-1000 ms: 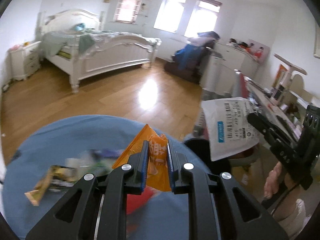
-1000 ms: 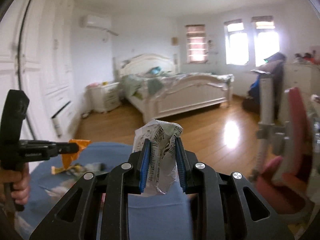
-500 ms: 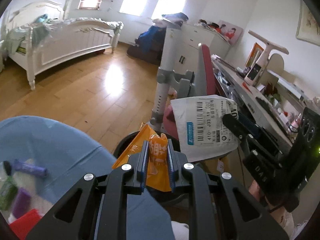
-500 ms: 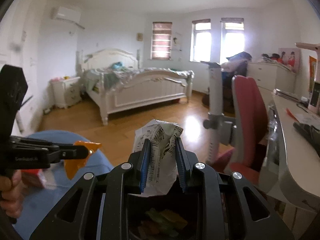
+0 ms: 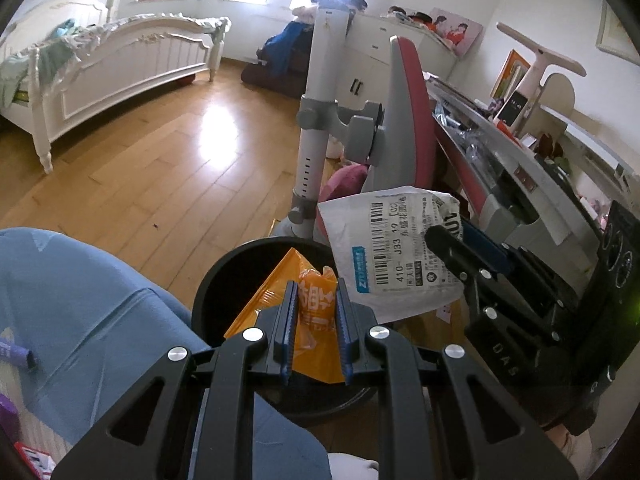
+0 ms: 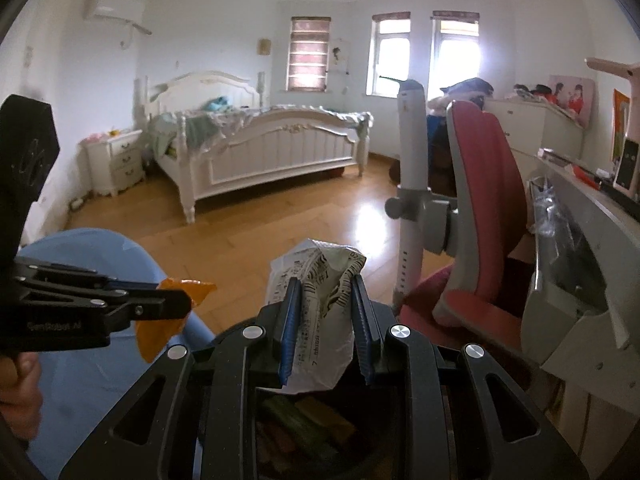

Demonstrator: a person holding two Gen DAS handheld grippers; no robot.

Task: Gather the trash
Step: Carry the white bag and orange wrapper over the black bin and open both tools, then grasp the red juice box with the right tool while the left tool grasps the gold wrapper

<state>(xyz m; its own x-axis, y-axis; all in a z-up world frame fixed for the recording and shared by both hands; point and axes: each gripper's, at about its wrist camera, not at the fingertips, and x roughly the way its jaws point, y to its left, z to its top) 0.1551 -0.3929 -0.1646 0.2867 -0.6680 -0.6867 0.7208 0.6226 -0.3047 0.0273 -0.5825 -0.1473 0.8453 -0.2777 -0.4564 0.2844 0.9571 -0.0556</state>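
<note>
- The left gripper is clamped on an orange wrapper, held over the open mouth of the black bin.
- The right gripper is clamped on a crumpled white mailer; in the left view the mailer hangs over the bin's far right rim, partly outside it.
- Seen from the right gripper, the bin already has coloured wrappers in it, right below the mailer.
- Risk: the mailer is light and broad, so if let go here it could catch the rim and slide to the floor beside the chair. Moving it more over the middle first would help.
- Risk: the wrapper is thin film and may cling to a pad when the jaws part, then drop late, outside the bin or on the blue surface.
- Risk: the two grippers are near each other over a narrow opening; releasing both at once could make one piece knock the other off course.
- More trash remains: a purple stick lies on the blue surface at the left edge.
</note>
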